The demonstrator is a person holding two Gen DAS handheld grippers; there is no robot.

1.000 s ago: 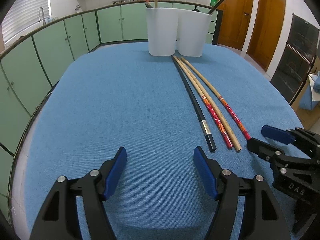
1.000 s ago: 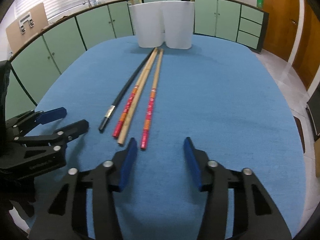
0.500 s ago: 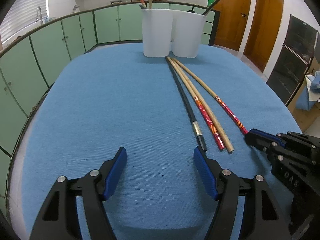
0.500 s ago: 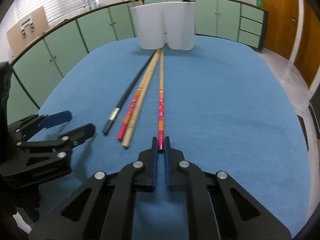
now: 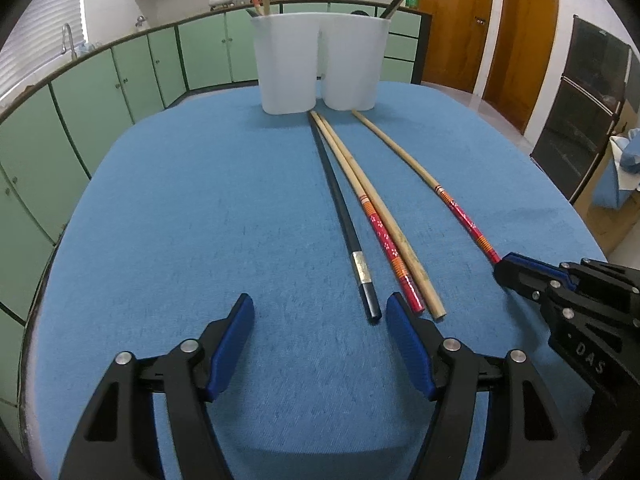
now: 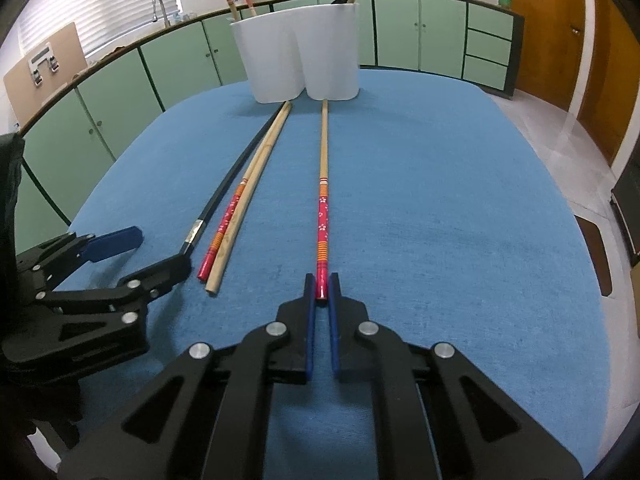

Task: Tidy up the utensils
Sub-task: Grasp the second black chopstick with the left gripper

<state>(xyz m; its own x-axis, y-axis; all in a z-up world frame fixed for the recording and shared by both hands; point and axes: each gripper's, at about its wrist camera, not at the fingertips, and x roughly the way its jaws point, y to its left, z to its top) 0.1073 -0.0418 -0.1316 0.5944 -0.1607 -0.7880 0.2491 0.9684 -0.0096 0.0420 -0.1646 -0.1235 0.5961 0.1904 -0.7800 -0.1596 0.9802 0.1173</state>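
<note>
— Four chopsticks lie loose on the blue tablecloth [image 5: 200,220], right?

— Yes. The right gripper [image 6: 322,288] is pinched on the thick red end of the red-patterned chopstick [image 6: 322,216]; the rest of that stick runs straight away from the jaws towards the white holder [image 6: 296,56], and it lies apart from the other three.

— And those three?

— Bunched side by side: the black chopstick [image 5: 340,208], a second red-ended chopstick [image 5: 384,236] and the plain bamboo chopstick [image 5: 400,240]. Their near ends sit just ahead of the left gripper [image 5: 320,320], towards its right pad.

— Is the left one holding anything?

— No. Its jaws are spread and closing in, with only cloth between them. More chopsticks stand in both halves of the holder.
</note>
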